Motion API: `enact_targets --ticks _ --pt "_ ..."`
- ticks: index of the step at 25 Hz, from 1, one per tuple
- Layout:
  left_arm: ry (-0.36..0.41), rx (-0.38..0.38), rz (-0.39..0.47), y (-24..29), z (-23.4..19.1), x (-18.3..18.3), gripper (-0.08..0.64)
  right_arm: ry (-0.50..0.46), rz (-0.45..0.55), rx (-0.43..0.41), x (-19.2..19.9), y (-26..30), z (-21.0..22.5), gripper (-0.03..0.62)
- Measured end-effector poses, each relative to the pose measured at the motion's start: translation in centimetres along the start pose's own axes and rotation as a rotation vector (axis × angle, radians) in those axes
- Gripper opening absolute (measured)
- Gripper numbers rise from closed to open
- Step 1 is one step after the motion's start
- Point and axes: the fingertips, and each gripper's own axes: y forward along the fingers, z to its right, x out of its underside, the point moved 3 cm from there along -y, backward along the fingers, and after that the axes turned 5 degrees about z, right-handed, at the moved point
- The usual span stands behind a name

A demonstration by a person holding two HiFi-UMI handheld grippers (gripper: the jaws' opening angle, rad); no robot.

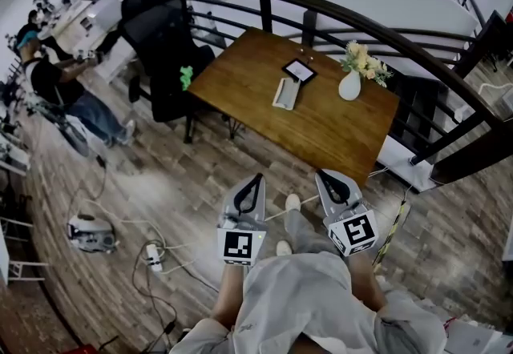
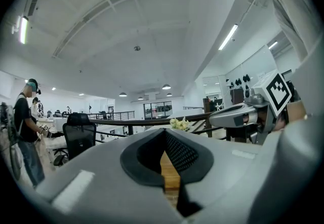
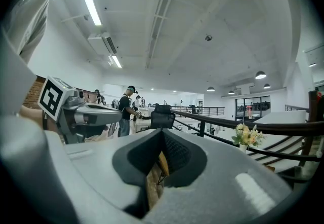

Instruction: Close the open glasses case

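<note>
The open glasses case (image 1: 286, 93), pale grey, lies on the wooden table (image 1: 256, 76) well ahead of me. Both grippers are held low near my body, over the floor and short of the table. My left gripper (image 1: 255, 182) has its jaws together with nothing in them, and my right gripper (image 1: 326, 178) looks the same. In the left gripper view the left gripper (image 2: 165, 134) shows only a thin slit, with the right gripper (image 2: 238, 115) beside it. In the right gripper view the right gripper (image 3: 163, 134) is likewise shut, and the left gripper (image 3: 91, 111) shows at its left. The case is hidden in both gripper views.
A dark framed square (image 1: 299, 70) and a white vase of flowers (image 1: 350, 84) stand on the table. A black office chair (image 1: 164, 48) is at its left end, and a curved black railing (image 1: 321, 8) runs behind. A person (image 1: 56, 80) stands far left. Cables and a power strip (image 1: 152, 256) lie on the floor.
</note>
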Motion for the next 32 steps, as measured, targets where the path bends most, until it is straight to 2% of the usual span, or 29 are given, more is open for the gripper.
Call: enact_targets --ticks 7,18,32 --pt "-0.006 -0.004 -0.015 4.3 -2.9 1.0 0.018 0.02 0.007 -0.01 0.7 4.9 2.5 0.003" --pt "0.007 -0.024 -0.025 13.9 -8.2 1.6 0.018 0.01 0.006 -0.032 -0.1 14.0 9.4 0.003" --pt "0.022 -0.054 -0.063 23.5 -10.9 3.3 0.018 0.025 0.003 -0.078 0.6 21.2 16.5 0.003"
